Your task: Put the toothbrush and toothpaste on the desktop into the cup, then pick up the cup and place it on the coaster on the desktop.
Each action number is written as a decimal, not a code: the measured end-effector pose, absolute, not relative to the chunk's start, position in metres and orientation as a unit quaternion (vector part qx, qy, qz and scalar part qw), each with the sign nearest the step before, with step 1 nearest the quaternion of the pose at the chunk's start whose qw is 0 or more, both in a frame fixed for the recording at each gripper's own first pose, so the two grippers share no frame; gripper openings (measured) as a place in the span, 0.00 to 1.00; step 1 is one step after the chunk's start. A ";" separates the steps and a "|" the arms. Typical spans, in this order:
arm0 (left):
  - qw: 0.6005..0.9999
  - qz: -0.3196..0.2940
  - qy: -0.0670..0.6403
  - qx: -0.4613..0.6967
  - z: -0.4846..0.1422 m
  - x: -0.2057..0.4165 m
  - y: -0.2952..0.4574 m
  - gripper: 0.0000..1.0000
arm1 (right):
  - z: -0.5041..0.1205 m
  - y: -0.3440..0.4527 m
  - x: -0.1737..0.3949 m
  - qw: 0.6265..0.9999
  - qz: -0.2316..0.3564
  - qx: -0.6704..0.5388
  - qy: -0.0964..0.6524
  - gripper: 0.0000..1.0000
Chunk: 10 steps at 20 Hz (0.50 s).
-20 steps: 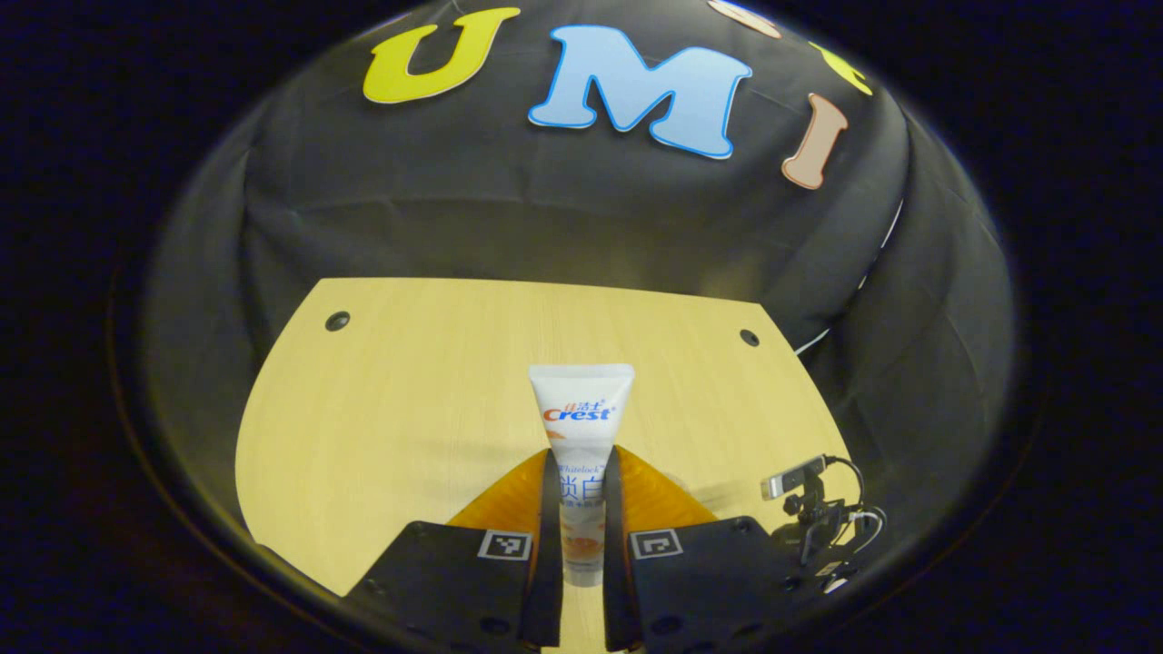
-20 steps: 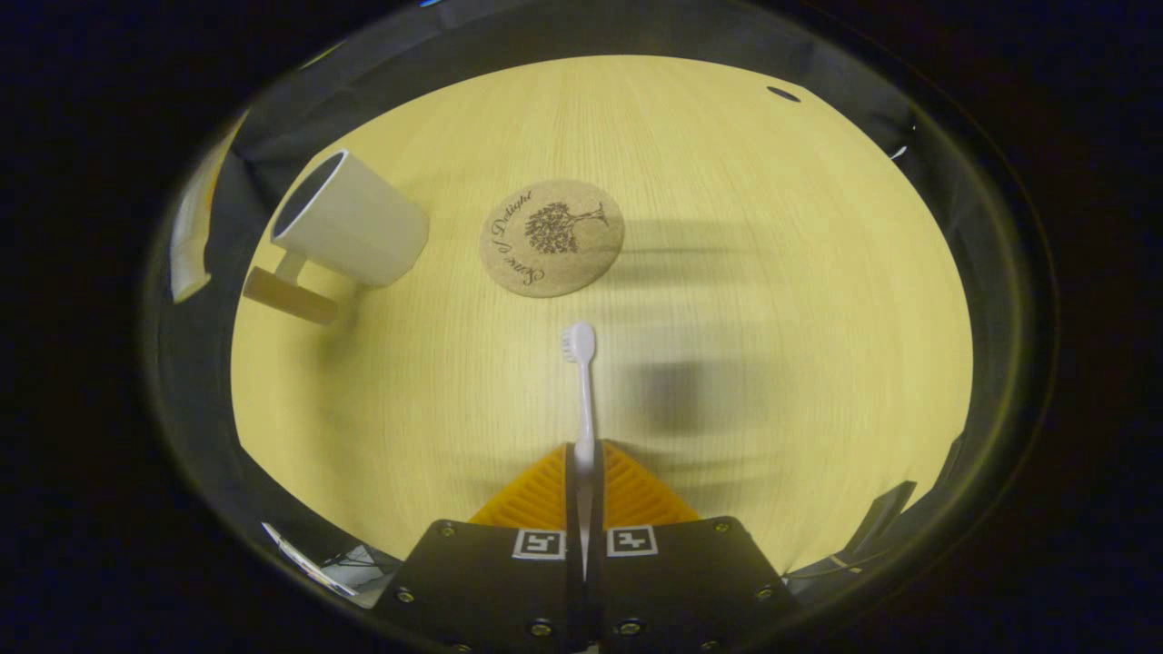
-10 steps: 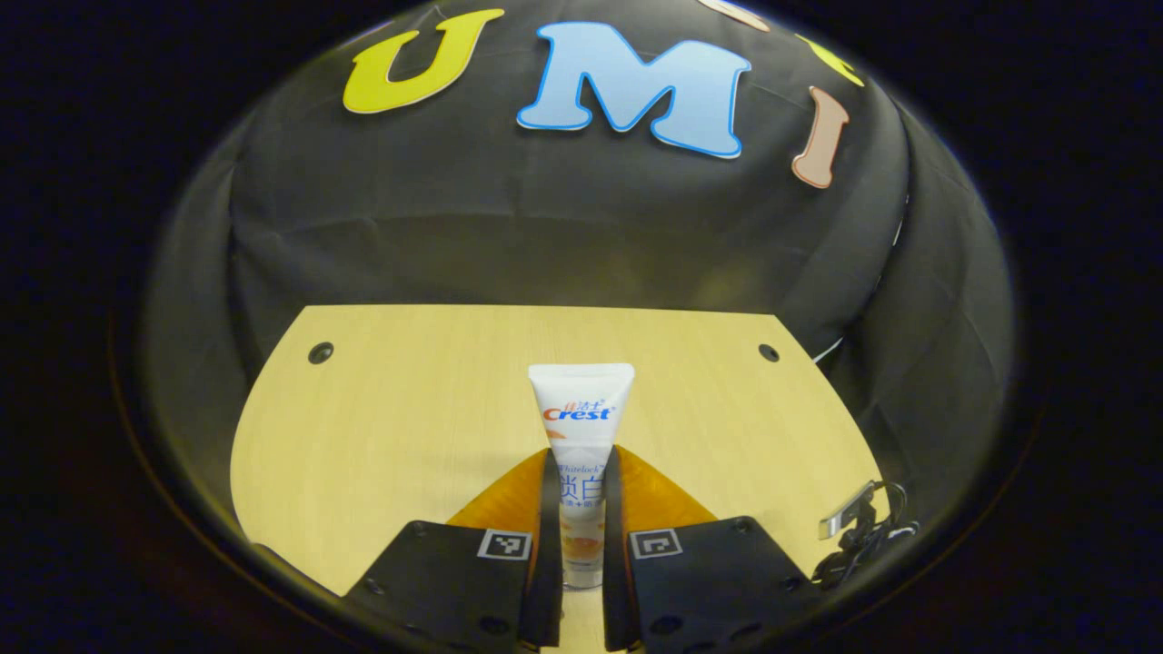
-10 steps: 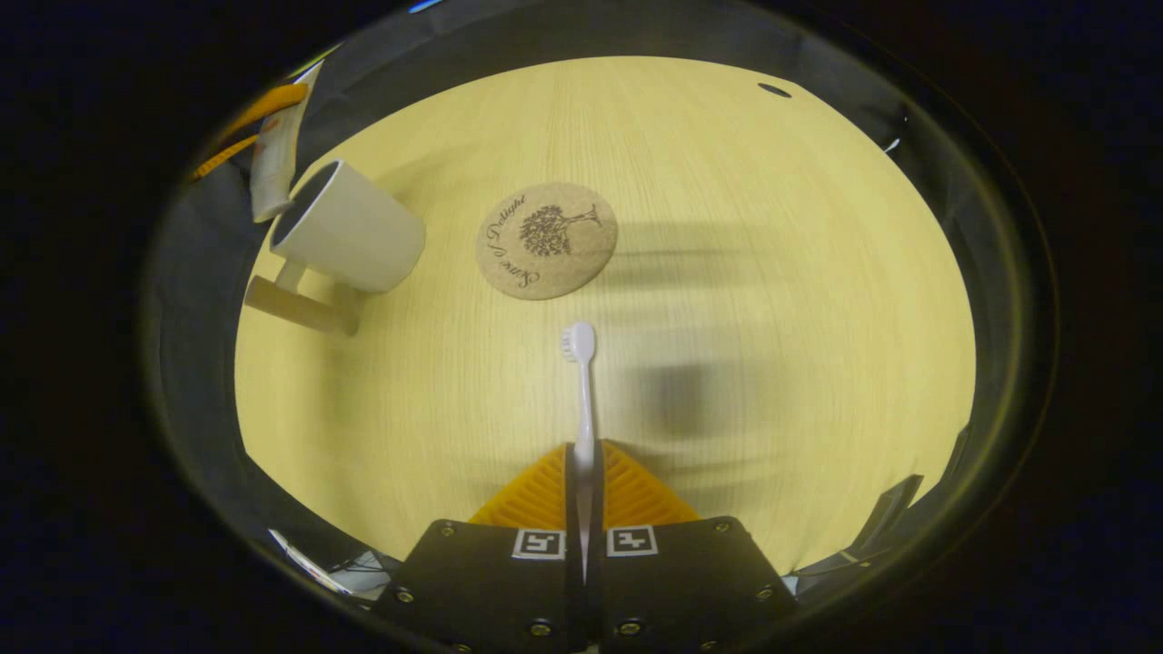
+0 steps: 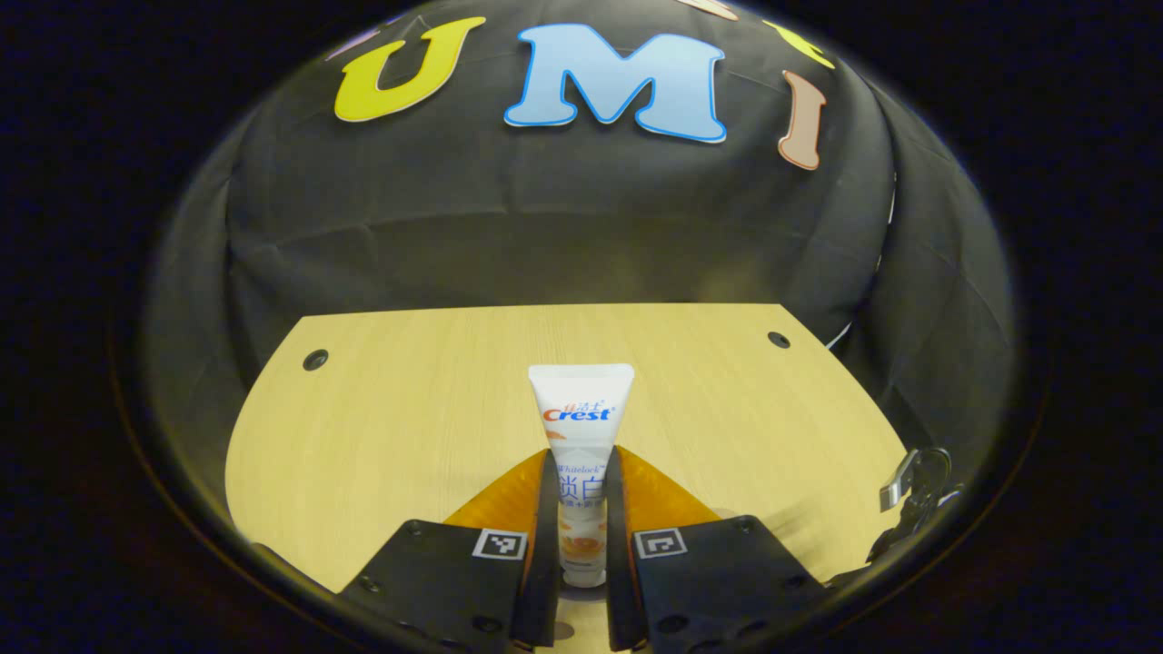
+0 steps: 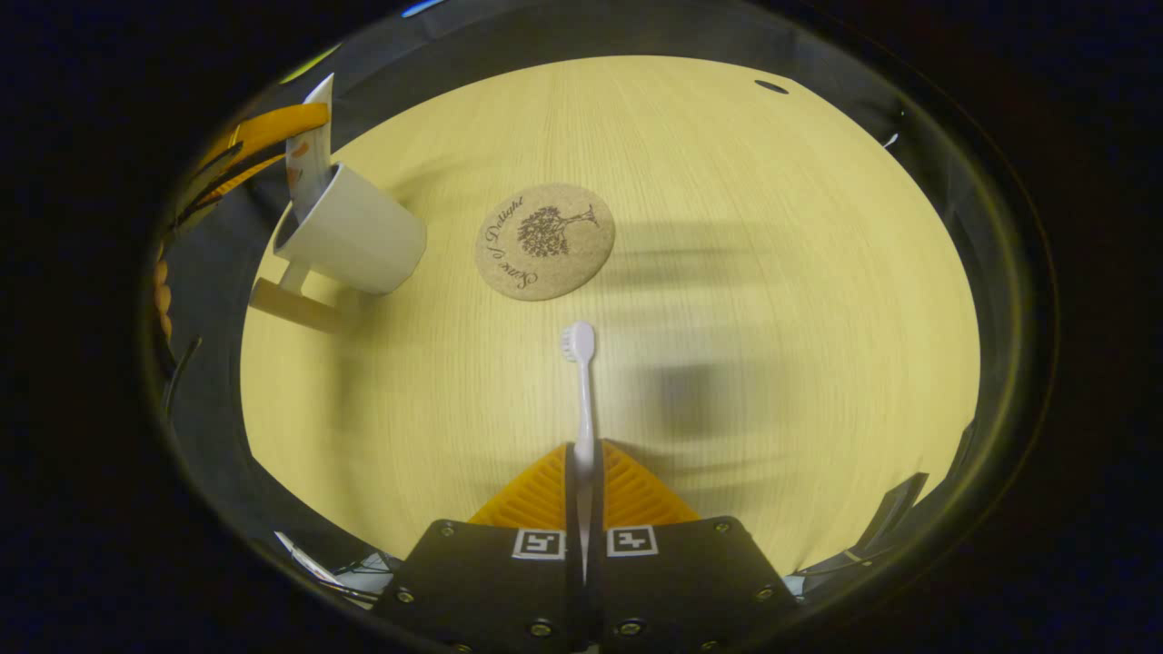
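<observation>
White toothbrush (image 6: 581, 391) bristles forward, toothpaste (image 5: 581, 427) seemingly upright

I see a white toothpaste tube (image 5: 581, 427) with red-and-blue lettering and orange graphics, a white toothbrush (image 6: 581, 391), a white mug (image 6: 354, 236), a tan cork coaster (image 6: 544, 240) printed with a dark tree, and a pale wood-grain desktop (image 6: 772, 272).

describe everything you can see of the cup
The cup is a plain white mug, ceramic by its look, with a pale handle on the side towards the near edge. It stands on the wooden desktop near the left edge in the right gripper view, beside the round cork coaster and apart from it. The toothpaste, held by the left gripper, dips its lower end into the open mouth.
</observation>
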<state>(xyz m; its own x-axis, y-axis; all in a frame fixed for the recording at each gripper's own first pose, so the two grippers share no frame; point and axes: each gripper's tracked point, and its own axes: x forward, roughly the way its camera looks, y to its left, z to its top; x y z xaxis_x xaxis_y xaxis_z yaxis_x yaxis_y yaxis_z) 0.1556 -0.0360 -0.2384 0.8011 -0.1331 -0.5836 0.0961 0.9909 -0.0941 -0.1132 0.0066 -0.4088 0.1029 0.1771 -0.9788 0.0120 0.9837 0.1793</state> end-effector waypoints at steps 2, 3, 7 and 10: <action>0.946 -0.057 0.316 -0.037 -0.241 0.148 -0.037 0.35 | -0.409 0.007 -0.113 0.740 0.056 0.070 0.667 0.03; 0.946 -0.055 0.318 -0.040 -0.243 0.146 -0.036 0.39 | -0.409 0.007 -0.113 0.740 0.056 0.069 0.666 0.03; 0.946 -0.055 0.318 -0.037 -0.242 0.137 -0.037 0.57 | -0.408 0.006 -0.113 0.743 0.058 0.066 0.663 0.03; 0.950 -0.058 0.307 -0.026 -0.233 0.133 -0.039 0.63 | -0.408 0.007 -0.114 0.746 0.061 0.070 0.659 0.03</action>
